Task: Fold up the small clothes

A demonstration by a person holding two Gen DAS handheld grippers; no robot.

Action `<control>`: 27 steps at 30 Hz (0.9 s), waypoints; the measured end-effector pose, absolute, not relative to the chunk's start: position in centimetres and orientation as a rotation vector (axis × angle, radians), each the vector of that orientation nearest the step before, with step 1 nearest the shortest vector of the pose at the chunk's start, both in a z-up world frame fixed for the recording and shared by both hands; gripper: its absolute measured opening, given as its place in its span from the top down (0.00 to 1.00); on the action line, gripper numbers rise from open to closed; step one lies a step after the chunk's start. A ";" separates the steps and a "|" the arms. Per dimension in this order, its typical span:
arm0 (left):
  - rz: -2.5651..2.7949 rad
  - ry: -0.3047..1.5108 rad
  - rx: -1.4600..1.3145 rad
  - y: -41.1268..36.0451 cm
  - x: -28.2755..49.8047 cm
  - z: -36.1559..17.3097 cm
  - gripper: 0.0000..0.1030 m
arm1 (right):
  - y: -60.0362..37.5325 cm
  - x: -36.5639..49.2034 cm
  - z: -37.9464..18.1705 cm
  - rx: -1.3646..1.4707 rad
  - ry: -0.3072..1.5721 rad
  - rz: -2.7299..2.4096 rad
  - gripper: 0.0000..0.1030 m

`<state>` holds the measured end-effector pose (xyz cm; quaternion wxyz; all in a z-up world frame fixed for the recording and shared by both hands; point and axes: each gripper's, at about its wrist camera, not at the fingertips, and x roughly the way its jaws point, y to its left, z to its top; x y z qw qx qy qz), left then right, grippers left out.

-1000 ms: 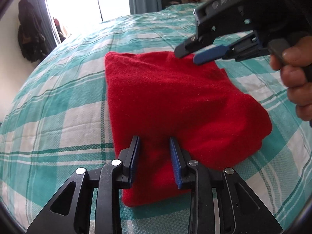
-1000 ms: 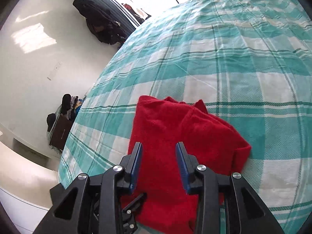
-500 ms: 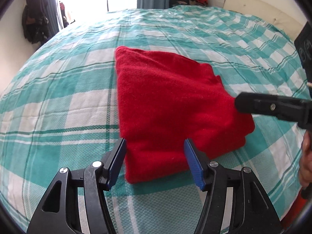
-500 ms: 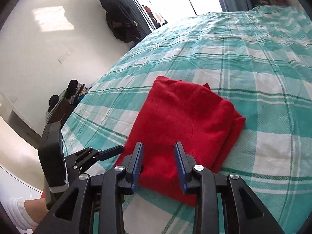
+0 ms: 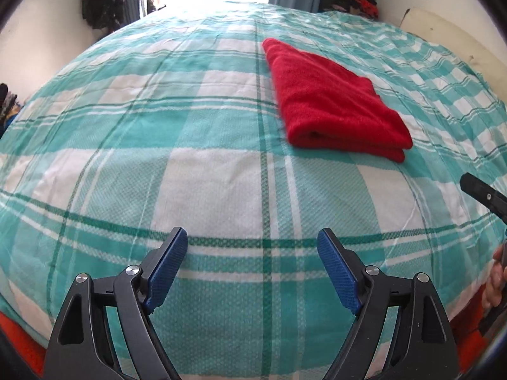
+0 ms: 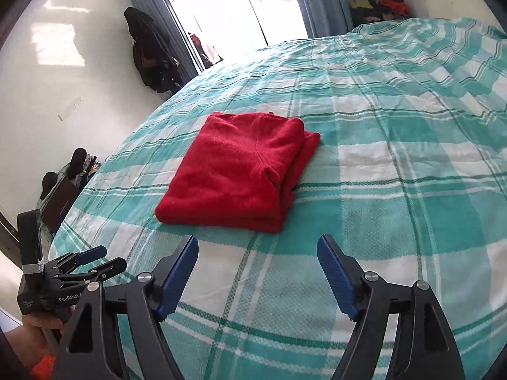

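A folded red garment (image 5: 332, 104) (image 6: 237, 171) lies flat on the teal and white checked bedspread (image 5: 190, 126) (image 6: 396, 158). My left gripper (image 5: 252, 253) hovers over bare bedspread well short of the garment, its jaws opening wide with nothing between them. My right gripper (image 6: 258, 262) also hangs near the bed's front, just short of the garment's near edge; its jaws are opening and hold nothing. In the right wrist view the left gripper (image 6: 92, 259) shows at the lower left, held by a hand (image 6: 35, 332). A tip of the right gripper (image 5: 481, 190) enters the left wrist view's right edge.
A bright window with blue curtains (image 6: 240, 3) stands beyond the bed. Dark clothes hang on the wall (image 6: 149, 53). A pile of clothes (image 5: 348, 0) sits at the far corner, and bags and shoes (image 6: 63, 177) lie on the floor at the left.
Both grippers let go of the red garment, pulled back toward the bed's near edge and opened wide. The garment now lies folded and untouched.
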<state>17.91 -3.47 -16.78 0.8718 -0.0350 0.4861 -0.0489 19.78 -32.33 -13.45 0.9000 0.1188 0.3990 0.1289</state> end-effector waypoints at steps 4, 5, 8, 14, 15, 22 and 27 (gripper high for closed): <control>-0.116 1.003 0.014 -4.4 16.0 -17.7 0.09 | -32.9 14.4 -15.8 0.234 0.841 0.157 0.25; -0.122 1.006 0.030 -4.7 15.9 -17.9 0.07 | -33.0 13.5 -16.3 0.237 0.846 0.136 0.25; -0.115 1.019 0.025 -4.8 16.0 -18.5 0.04 | -33.3 12.4 -17.6 0.239 0.890 0.107 0.25; -0.119 1.035 0.034 -5.0 16.1 -19.0 0.01 | -33.0 12.4 -17.5 0.203 0.875 0.094 0.25; -0.120 1.036 0.037 -5.1 16.1 -19.0 0.01 | -32.8 12.3 -17.6 0.194 0.877 0.090 0.25; -0.118 1.050 0.052 -5.4 16.2 -19.4 0.01 | -32.4 11.9 -17.9 0.165 0.879 0.094 0.25; -0.122 1.066 0.066 -5.5 16.2 -19.1 0.01 | -32.3 11.8 -18.1 0.166 0.887 0.098 0.23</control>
